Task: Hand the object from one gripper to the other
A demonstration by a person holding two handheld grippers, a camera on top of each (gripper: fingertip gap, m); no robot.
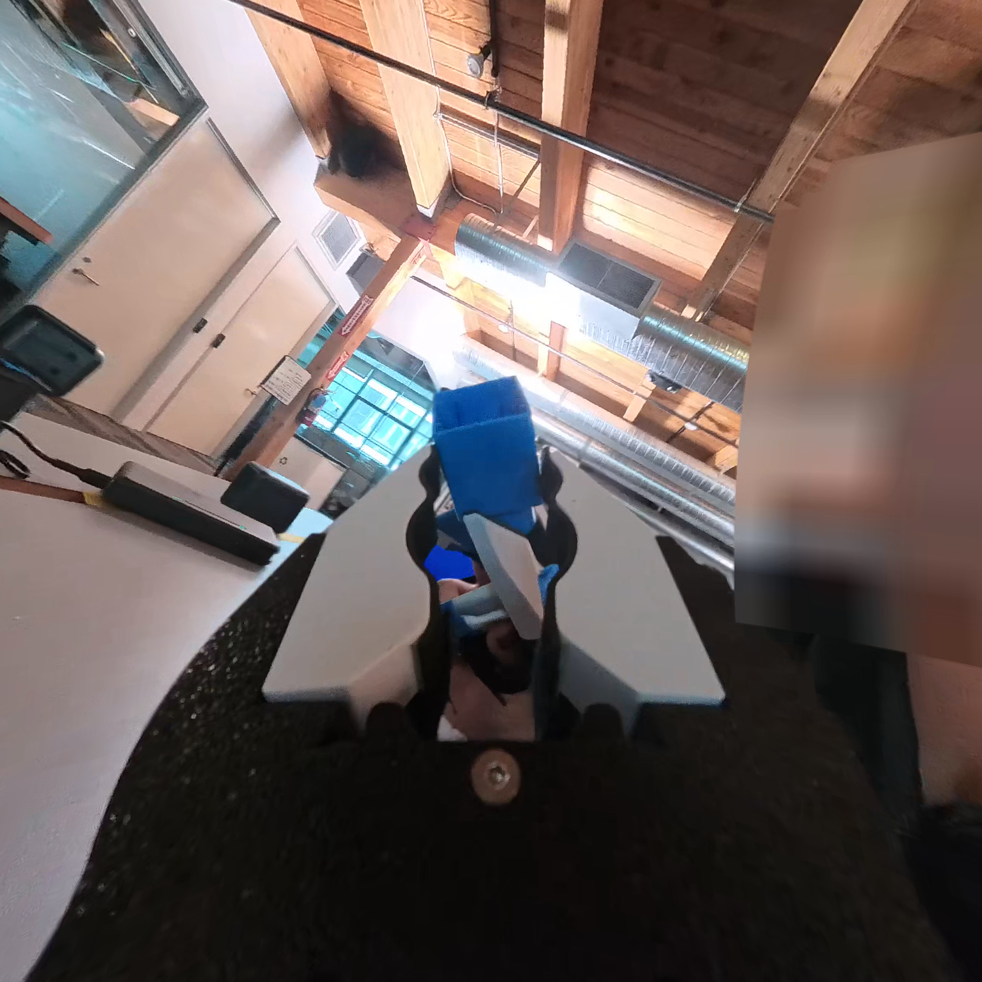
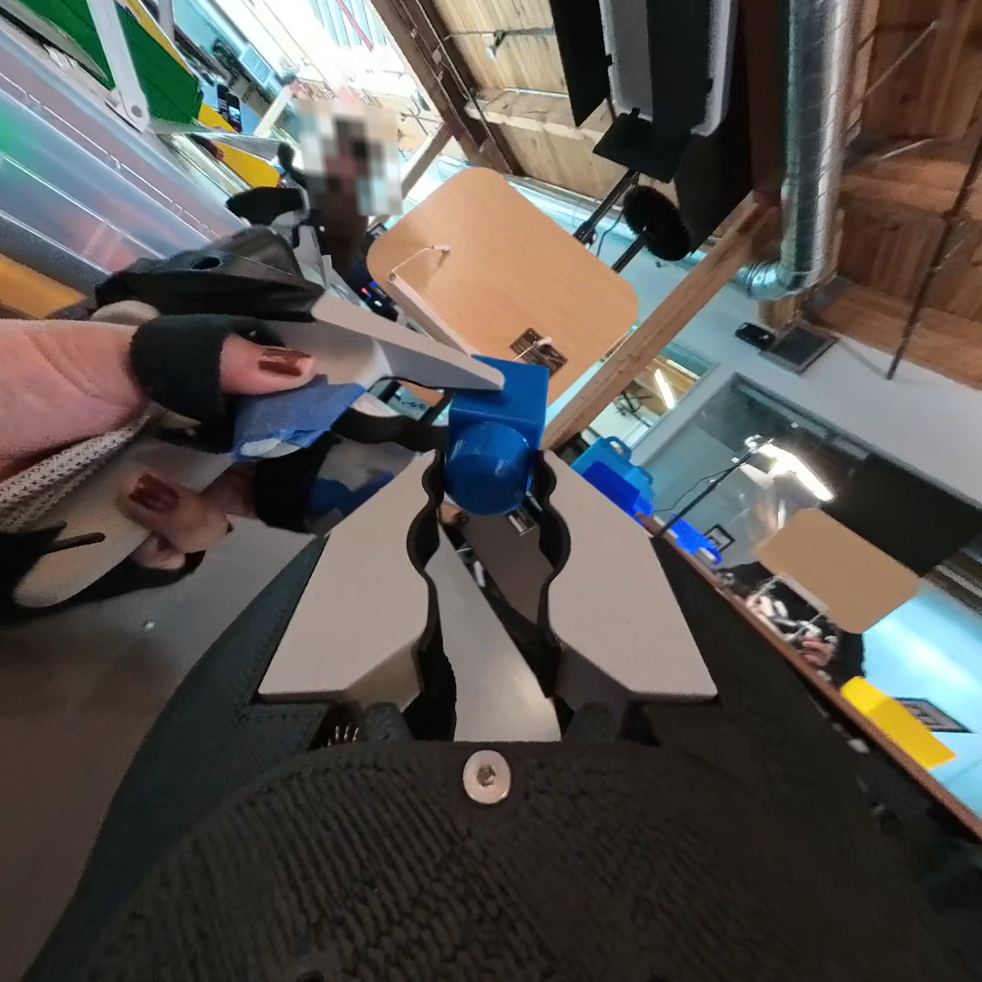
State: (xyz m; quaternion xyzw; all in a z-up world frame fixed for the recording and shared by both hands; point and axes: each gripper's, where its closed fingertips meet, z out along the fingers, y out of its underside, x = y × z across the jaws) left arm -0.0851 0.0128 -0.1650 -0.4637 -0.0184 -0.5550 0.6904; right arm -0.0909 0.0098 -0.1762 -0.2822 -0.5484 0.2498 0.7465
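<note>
The object is a blue plastic piece, a square block [image 1: 481,451] with a round knob [image 2: 486,467] on one end. In the left wrist view my left gripper [image 1: 486,470] is shut on the block, which stands between its fingertips and points up toward the ceiling. A grey finger [image 1: 505,574] of the right gripper shows through the gap below it. In the right wrist view my right gripper [image 2: 486,475] has its black pads closed on both sides of the knob. The left gripper [image 2: 473,409] comes in from the left, its upper grey finger [image 2: 425,366] lying on the block. Both hold the object in mid-air.
A gloved hand [image 2: 175,366] holds the left gripper. A white table [image 1: 79,611] lies at the left with a flat black device [image 1: 186,510] and a small black box [image 1: 264,497]. A wooden board [image 2: 505,276] and wooden ceiling beams [image 1: 414,106] are behind. Less than 4 cm separates the two grippers' tips.
</note>
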